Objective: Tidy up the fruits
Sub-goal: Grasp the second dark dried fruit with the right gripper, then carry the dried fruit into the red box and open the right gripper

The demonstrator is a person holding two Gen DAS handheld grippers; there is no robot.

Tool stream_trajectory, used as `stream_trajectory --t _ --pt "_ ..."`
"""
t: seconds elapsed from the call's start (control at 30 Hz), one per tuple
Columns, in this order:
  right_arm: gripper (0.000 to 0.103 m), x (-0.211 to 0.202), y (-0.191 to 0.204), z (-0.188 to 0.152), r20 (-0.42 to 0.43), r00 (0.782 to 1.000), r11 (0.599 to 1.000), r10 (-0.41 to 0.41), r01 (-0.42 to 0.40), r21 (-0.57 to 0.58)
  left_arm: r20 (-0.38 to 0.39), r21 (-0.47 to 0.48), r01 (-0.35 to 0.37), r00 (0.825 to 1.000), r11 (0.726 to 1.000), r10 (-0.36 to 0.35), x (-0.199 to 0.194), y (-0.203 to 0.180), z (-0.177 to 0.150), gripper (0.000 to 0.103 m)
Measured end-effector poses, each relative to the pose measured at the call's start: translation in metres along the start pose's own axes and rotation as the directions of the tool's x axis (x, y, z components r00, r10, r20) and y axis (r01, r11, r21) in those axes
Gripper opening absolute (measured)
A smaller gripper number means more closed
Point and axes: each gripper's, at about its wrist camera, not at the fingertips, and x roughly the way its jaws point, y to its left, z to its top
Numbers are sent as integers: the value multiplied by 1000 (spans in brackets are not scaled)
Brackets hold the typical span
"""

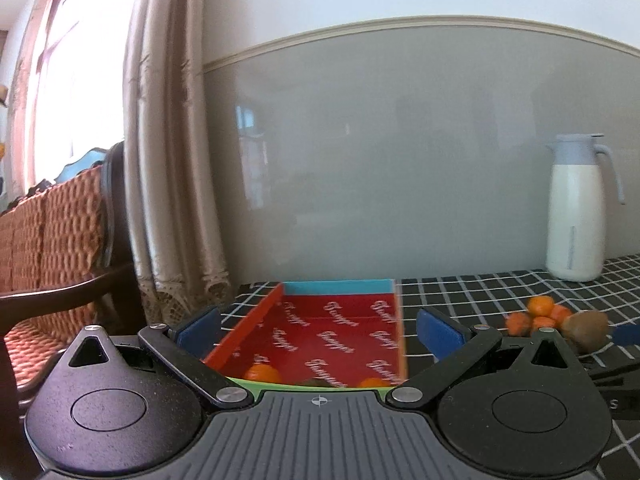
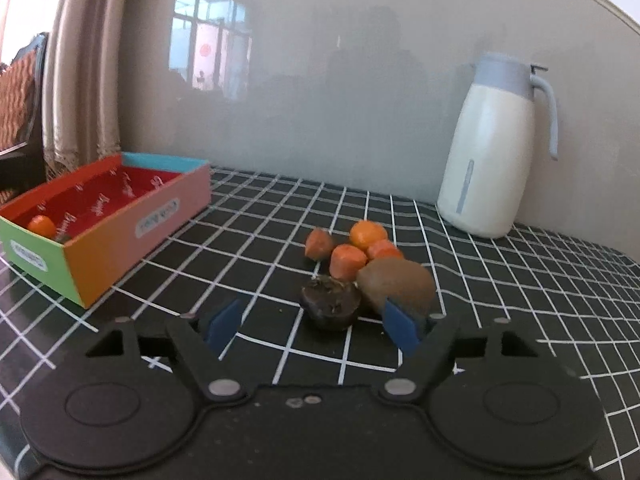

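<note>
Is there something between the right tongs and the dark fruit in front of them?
Nothing visible. The right tongs are open, and only bare checked tablecloth lies between their blue pads and the dark fruit. The kiwi sits close beside that fruit on its right, just behind the right pad.

place: home dining or living room | table: black cloth with white grid lines (image 2: 500, 280) | white thermos jug with pale blue lid and handle (image 2: 490, 152) by grey wall | beige lace-edged curtain (image 1: 172, 140) | dark wooden chair with orange woven cushion (image 1: 60, 240) by window
</note>
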Motion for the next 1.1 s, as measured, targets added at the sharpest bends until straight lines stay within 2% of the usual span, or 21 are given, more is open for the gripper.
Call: stream_trajectory --t 0.2,0.53,0.63,0.67,0.7,0.73,0.93,1.1 --pt "67 23 -5 1 -60 998 1000 8 -6 30 -23 -29 -37 999 999 36 14 22 -2 103" --pt "69 51 -6 7 -123 992 997 -38 47 67 -69 -9 -58 996 998 57 35 29 -8 103" --pt "67 59 -8 8 -147 989 996 -29 40 75 -82 -15 -62 995 998 61 41 33 -9 103" --pt "65 60 -8 9 -147 989 996 -30 42 77 -87 -15 -62 994 998 60 42 34 -9 103" --pt "51 62 -9 10 -148 989 996 -29 41 84 -94 -12 -62 994 998 61 43 34 -10 103" --pt "45 63 -11 10 -147 989 994 -25 40 100 -96 -11 -65 993 998 63 44 35 -10 103" --pt "45 58 -3 12 -130 991 997 -27 36 67 -101 -19 -68 993 997 66 43 42 -11 103" --pt "45 34 12 24 -15 1000 999 9 -8 52 -96 -24 -82 992 996 80 40 51 -10 103"
